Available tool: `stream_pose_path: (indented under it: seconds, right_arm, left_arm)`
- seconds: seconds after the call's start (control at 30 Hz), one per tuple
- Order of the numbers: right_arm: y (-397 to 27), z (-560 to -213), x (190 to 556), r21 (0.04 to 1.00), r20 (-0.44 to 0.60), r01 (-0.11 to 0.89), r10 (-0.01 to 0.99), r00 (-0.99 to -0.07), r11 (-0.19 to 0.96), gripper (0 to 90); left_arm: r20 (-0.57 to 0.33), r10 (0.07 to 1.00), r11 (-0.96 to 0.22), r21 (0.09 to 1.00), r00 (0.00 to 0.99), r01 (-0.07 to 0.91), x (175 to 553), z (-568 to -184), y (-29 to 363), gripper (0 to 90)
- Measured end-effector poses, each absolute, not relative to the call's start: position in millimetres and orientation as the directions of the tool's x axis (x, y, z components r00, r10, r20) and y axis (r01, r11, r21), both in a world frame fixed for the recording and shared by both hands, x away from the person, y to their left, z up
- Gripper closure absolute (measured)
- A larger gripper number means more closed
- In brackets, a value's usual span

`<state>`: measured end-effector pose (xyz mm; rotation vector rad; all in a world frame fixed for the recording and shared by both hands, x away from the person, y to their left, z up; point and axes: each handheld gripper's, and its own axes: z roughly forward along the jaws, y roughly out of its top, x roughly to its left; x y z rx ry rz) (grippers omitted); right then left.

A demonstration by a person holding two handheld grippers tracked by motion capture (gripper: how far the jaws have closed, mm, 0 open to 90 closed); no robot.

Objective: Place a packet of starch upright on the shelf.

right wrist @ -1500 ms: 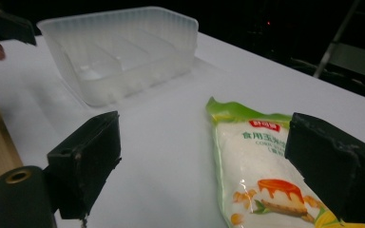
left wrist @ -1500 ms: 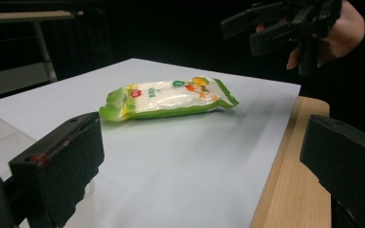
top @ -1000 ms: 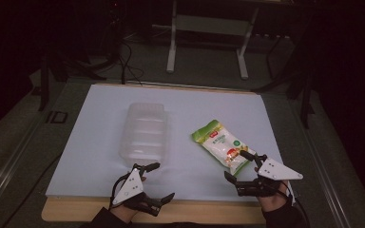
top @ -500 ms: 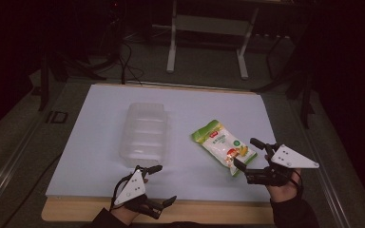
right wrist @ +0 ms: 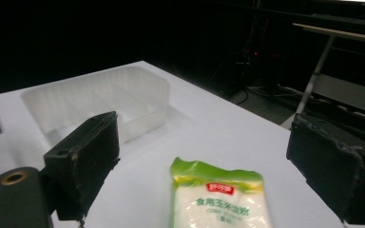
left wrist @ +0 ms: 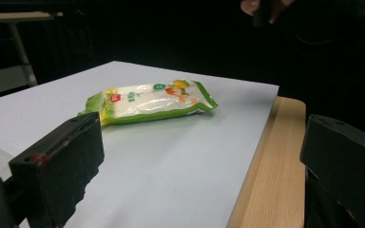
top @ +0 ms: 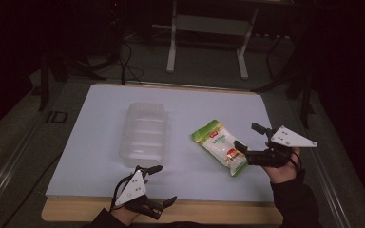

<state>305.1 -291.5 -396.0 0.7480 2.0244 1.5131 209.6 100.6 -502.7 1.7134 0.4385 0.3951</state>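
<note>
The left gripper [top: 158, 185] rests at the near wooden table edge [top: 209, 211] just as it did a second ago, jaws spread wide and empty; the green-and-white plastic food pouch [left wrist: 147, 100] lies well beyond its tips.

The right gripper [top: 250, 137] has changed: a second ago it sat close against the pouch's near end, and it has since drawn outward to the right. Its jaws stand wide, holding nothing, and the pouch [right wrist: 221, 202] lies flat on the white table sheet [top: 100, 142] between them, just ahead. That looks like lining up for a grasp.

Farther off, left of those jaws, the clear ribbed plastic tray [right wrist: 100, 102] sits empty, probably the pouch's destination.
</note>
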Motion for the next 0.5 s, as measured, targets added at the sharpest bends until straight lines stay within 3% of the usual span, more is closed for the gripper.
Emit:
stream_pose_path:
  seconds: [0.5]
  right_arm:
    - [-286.8, -401.0, 359.1, 0.94, -0.035, 0.192, 0.638, -0.769, 0.283, 13.9]
  left_arm:
    - [0.02, 0.501, -0.17, 0.983, 0.865, 0.075, 209.9, -503.8, 101.1, 1.1]
